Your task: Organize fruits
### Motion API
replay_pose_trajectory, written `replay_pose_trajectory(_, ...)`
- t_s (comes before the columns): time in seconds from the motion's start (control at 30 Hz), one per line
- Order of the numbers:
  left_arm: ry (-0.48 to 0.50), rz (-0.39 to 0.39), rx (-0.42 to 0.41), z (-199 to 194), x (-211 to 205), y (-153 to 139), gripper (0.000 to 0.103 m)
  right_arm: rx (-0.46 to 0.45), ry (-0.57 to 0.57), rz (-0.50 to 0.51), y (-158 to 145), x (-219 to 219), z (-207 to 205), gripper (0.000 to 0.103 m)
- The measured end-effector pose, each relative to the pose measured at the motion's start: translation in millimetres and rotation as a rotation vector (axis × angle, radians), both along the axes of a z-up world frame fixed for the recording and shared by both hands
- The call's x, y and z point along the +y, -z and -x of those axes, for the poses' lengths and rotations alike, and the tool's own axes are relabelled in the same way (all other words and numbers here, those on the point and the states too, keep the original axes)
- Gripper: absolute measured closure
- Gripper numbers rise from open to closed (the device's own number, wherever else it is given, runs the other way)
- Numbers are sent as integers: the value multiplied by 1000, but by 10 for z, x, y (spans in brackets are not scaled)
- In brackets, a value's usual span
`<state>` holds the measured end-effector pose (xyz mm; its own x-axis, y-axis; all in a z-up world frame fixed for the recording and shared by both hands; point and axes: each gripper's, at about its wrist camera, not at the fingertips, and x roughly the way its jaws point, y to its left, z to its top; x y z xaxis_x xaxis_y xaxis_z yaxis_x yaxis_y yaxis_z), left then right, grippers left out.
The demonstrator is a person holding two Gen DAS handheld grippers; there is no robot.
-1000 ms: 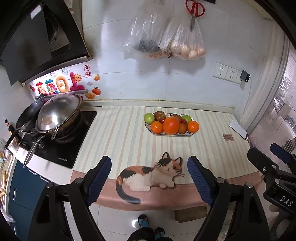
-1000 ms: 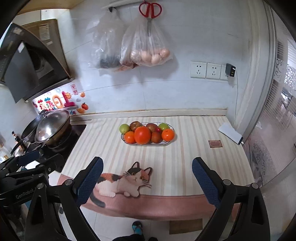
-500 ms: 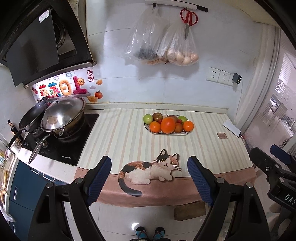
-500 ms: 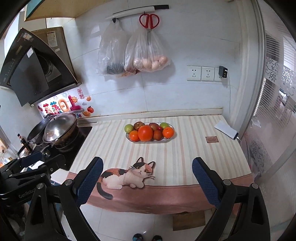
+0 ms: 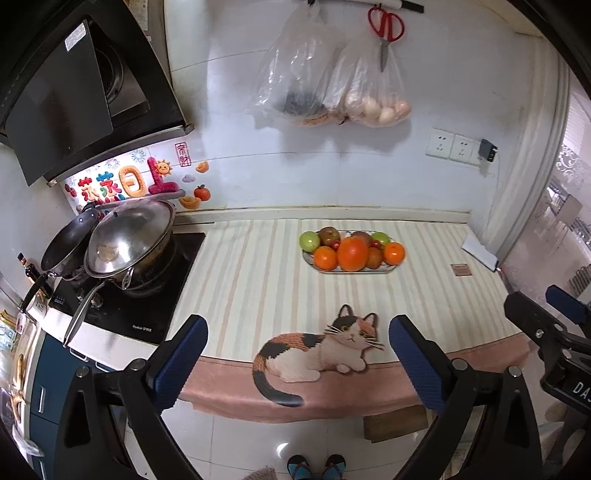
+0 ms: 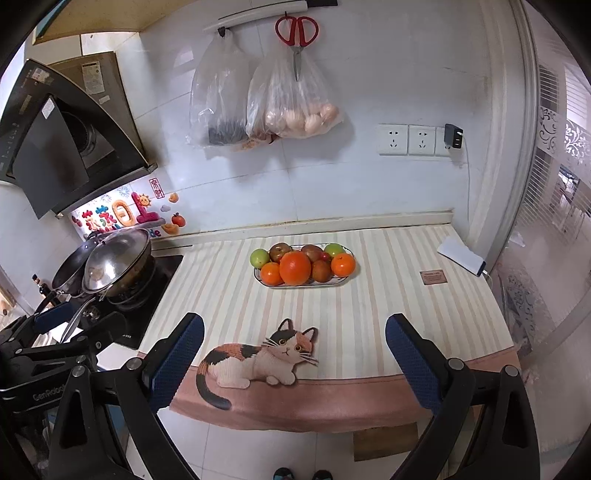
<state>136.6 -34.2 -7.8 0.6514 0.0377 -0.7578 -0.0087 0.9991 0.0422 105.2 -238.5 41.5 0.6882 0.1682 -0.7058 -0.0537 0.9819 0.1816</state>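
Left claw [image 5: 297,345] is held wide open, nothing gripped, blue pads [image 5: 181,360] well apart. Right claw [image 6: 294,343] is likewise wide open and empty, pads [image 6: 410,360] spread. Both are held off the front edge of the surface [image 6: 388,302], well short of the fruit.

Fruit is piled in one oval plate [image 6: 343,281] toward the back of the striped cloth, near the wall. A large orange [image 6: 294,267] is seen front and centre, with a smaller orange [image 6: 271,274] touching it on the left and another small orange [image 6: 343,264] at the right end. A green apple [image 6: 259,257] is at the left rear, a second green fruit [image 6: 334,249] at the right rear; brownish fruits and small red ones are packed between them. In the left view the same plate [image 5: 321,269] is seen right of centre.

A cat print [image 6: 258,356] is shown on the cloth's front edge, between the plate and the claws. A lidded wok [image 6: 116,260] is sat on the hob at left. Two plastic bags [image 6: 291,99] and red scissors [image 6: 296,35] are hung on the wall above. The left claw's body is visible at the left edge of the right view.
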Motion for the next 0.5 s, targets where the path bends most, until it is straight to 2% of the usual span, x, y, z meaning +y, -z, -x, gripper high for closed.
replay_pose_trajectory(0.3, -26, -7, 30, -211, 174, 147, 2, 39, -17, 15, 219, 197, -320, 2)
replay_pose_trajectory(0.5, -36, -9, 41, -265, 212, 210, 2, 65, -24, 37, 343, 295, -393, 2)
